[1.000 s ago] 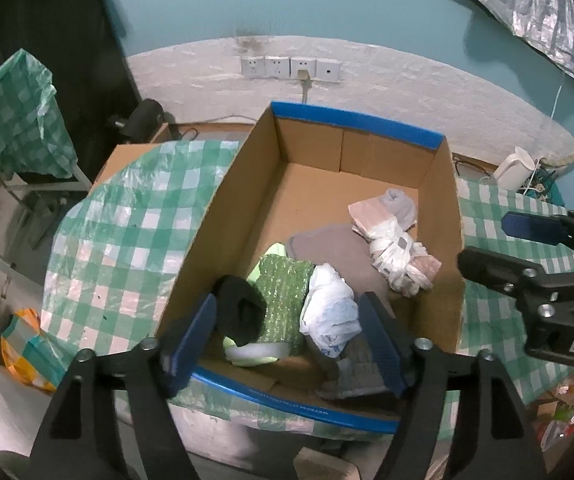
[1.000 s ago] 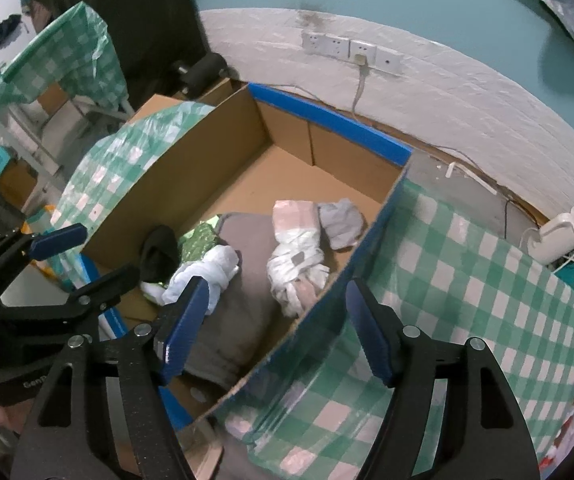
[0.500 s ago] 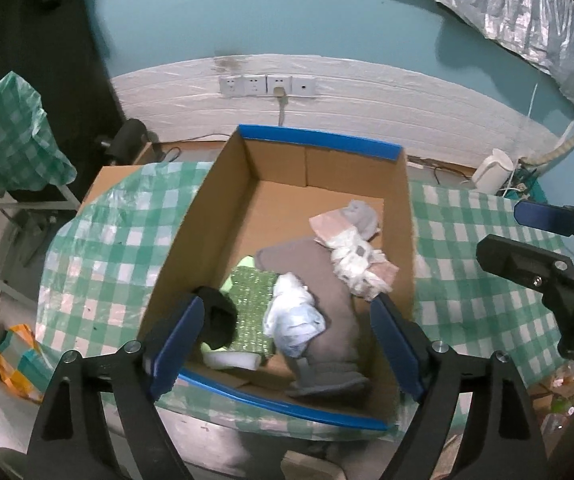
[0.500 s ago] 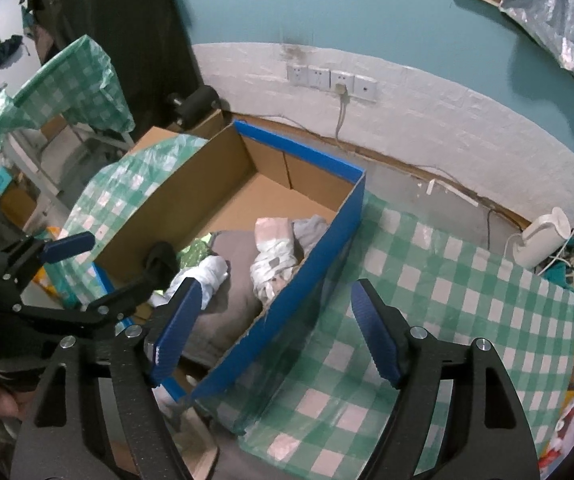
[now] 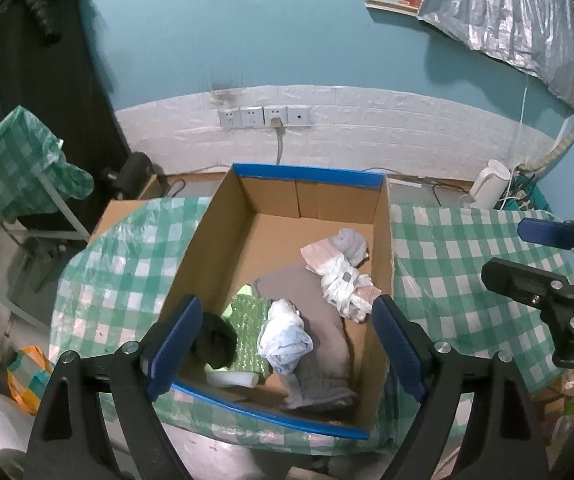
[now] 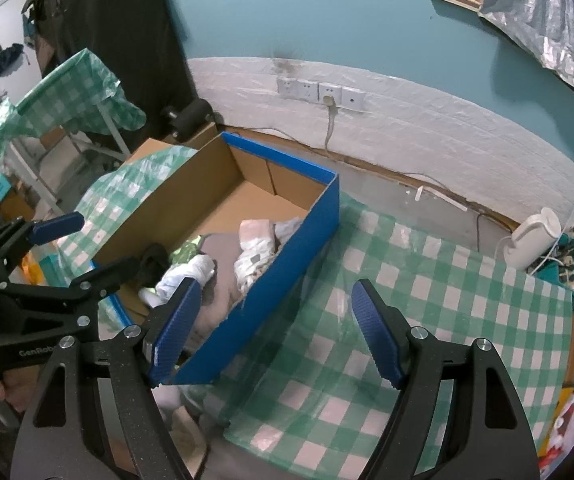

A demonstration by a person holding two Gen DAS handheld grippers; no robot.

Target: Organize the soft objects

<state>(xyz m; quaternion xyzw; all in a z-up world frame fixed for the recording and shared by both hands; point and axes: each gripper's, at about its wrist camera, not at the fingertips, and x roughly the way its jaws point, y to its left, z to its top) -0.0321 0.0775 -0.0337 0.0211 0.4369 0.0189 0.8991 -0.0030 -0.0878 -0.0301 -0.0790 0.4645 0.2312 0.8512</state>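
Since the soft stuff sits piled in the box, both claws hang above it. The left claw and right claw are released, gripping nothing.

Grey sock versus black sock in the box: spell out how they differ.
The grey sock lies stretched out along the cardboard box floor; the black sock is bunched into a ball. The grey one is pale and much larger; the black one is dark and compact, against the left wall. Both rest inside the box, neither gripped.
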